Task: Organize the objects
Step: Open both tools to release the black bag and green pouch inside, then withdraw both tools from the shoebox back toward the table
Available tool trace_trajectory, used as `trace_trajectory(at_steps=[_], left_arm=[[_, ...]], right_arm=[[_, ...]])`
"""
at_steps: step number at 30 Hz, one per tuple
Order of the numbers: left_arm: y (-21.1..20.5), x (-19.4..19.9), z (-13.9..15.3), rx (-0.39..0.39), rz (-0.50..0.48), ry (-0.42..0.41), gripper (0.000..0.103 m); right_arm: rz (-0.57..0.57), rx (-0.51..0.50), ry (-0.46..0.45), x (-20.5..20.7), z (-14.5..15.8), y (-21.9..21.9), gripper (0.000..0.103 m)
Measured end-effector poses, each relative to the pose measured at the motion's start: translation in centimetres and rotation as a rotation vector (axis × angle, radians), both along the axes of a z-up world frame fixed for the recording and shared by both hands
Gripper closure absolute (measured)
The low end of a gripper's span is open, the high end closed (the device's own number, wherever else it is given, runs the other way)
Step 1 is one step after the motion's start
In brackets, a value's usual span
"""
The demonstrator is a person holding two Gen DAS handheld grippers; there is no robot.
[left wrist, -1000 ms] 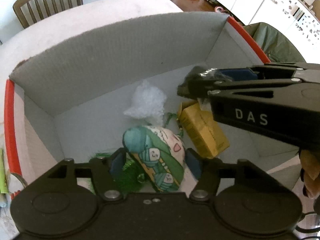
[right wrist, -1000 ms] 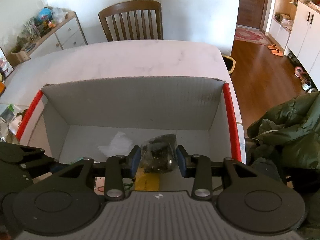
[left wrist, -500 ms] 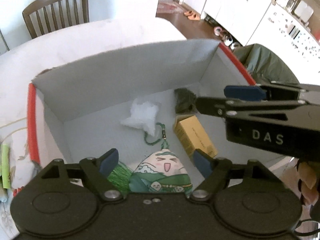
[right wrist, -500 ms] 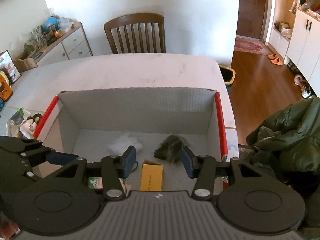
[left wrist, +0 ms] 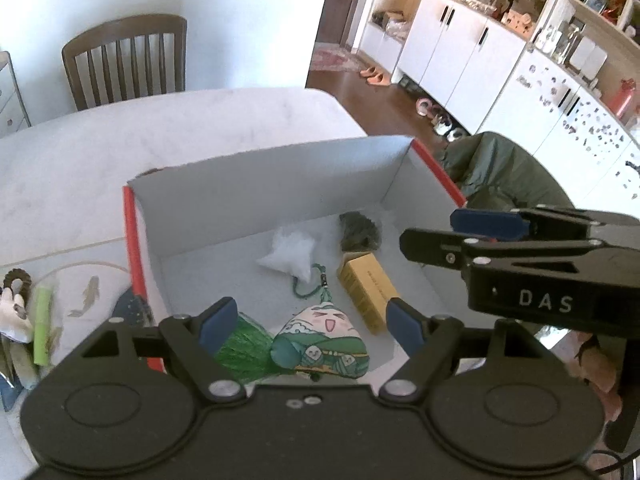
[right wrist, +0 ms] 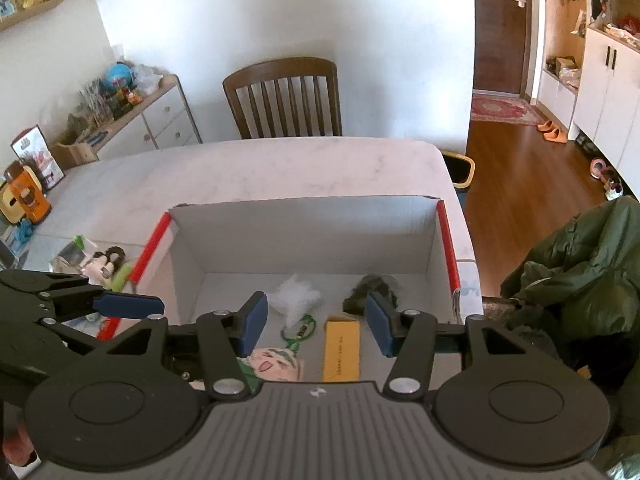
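An open cardboard box (left wrist: 256,184) (right wrist: 304,228) with red edges sits on the marble table. Inside lie a green-and-white plush pouch (left wrist: 320,344) (right wrist: 276,364) with a green tassel (left wrist: 240,344), a white fluffy wad (left wrist: 290,254) (right wrist: 298,298), a yellow carton (left wrist: 366,290) (right wrist: 342,350) and a dark crinkled bag (left wrist: 358,232) (right wrist: 370,290). My left gripper (left wrist: 310,324) hovers open above the pouch, holding nothing. My right gripper (right wrist: 314,322) is open and empty above the box's near side; in the left wrist view it shows at the right (left wrist: 480,224).
Loose items lie on the table left of the box: a green tube (left wrist: 42,324), a white plush (left wrist: 14,316) and a placemat (left wrist: 88,292). A wooden chair (right wrist: 284,100) stands beyond the table. A green jacket (right wrist: 580,272) hangs at the right. An orange toy (right wrist: 24,196) sits far left.
Both grippers opened and rose away from the box. The left one let go of the plush pouch, the right one dropped the dark bag, which now lies in the box's far right corner.
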State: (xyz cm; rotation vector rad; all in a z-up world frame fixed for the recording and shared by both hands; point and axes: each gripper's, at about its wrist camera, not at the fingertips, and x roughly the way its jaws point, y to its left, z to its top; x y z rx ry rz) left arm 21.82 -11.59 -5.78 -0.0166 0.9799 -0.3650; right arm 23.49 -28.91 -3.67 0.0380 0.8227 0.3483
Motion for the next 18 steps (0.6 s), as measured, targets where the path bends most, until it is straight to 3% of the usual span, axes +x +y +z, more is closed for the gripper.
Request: trace_trajectory(at_steps=[18], left_arm=[[8.2,-3.9,3.6,-0.068,-0.014,-0.074,0.020]], right_arm=[[-0.046,0.073,-0.058,-5.1,3.4,5.7,0.045]])
